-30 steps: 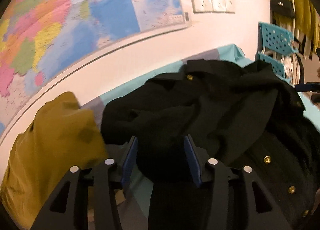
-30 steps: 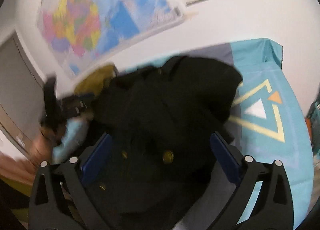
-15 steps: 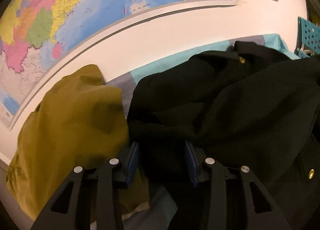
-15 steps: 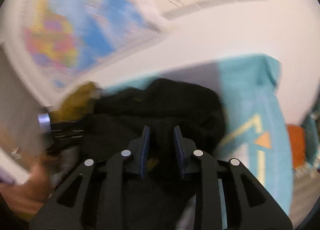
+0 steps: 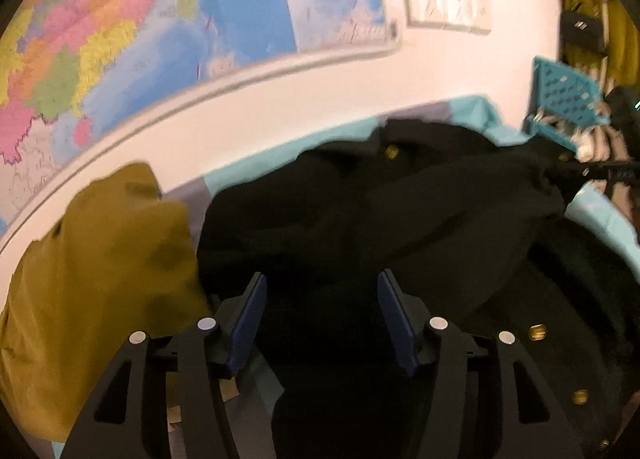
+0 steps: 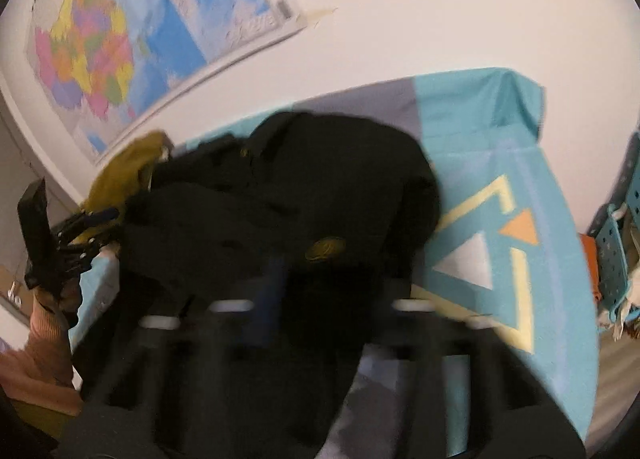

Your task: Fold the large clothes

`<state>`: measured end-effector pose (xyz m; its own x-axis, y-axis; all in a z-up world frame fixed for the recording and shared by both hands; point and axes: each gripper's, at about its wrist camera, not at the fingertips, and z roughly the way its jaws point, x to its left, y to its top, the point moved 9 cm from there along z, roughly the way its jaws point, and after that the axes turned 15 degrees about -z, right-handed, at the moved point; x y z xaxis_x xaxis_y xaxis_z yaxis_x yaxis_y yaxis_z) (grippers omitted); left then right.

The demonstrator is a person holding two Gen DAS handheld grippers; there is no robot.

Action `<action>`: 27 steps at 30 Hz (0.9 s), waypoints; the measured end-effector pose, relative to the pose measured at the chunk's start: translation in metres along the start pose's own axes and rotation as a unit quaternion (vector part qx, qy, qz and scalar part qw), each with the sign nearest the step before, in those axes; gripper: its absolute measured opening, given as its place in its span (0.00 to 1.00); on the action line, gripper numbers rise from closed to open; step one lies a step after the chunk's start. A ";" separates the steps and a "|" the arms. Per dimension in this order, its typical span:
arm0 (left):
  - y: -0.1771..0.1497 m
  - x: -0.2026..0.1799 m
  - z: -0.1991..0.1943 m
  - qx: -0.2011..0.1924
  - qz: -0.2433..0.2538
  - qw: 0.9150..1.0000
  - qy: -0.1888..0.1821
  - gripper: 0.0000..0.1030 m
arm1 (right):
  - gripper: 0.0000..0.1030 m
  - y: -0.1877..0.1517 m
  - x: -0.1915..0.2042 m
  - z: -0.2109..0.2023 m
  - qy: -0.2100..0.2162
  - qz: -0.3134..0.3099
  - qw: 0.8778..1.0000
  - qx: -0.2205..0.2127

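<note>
A black coat with gold buttons lies crumpled on the teal patterned cloth. My left gripper has its blue pads part open around a thick bunch of the coat's fabric. In the right wrist view the coat fills the middle. My right gripper is motion-blurred, with coat fabric between its fingers; its right finger is hidden by blur and cloth. The left gripper also shows in the right wrist view.
An olive-yellow garment lies left of the coat. A wall map and sockets are on the white wall behind. A teal perforated basket stands at the right. The cloth's triangle pattern shows right of the coat.
The right gripper went from wide open to shut on the coat, and now is blurred and looks wider. The left gripper stayed on the coat while its view swung left, then back right.
</note>
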<state>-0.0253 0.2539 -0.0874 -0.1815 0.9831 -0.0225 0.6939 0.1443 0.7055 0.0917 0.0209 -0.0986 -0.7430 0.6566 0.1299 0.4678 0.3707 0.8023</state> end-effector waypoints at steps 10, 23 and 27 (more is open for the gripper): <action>-0.017 0.024 -0.003 -0.004 -0.028 0.999 0.035 0.63 | 0.42 0.000 -0.017 0.031 -0.009 0.038 0.999 0.018; -0.116 0.043 -0.044 0.118 -0.133 0.976 -0.121 0.82 | 0.80 -0.129 0.044 -0.053 0.123 0.112 0.986 0.027; -0.138 0.022 -0.053 0.146 -0.123 0.967 -0.166 0.84 | 0.80 -0.137 0.073 -0.054 0.164 0.106 0.981 0.019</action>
<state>-0.1616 0.2496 -0.1479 -0.1655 0.8897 -0.4255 0.8344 0.3564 0.4205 -0.0527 -0.0175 -0.1672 -0.7379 0.4771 0.4773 0.6417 0.2768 0.7153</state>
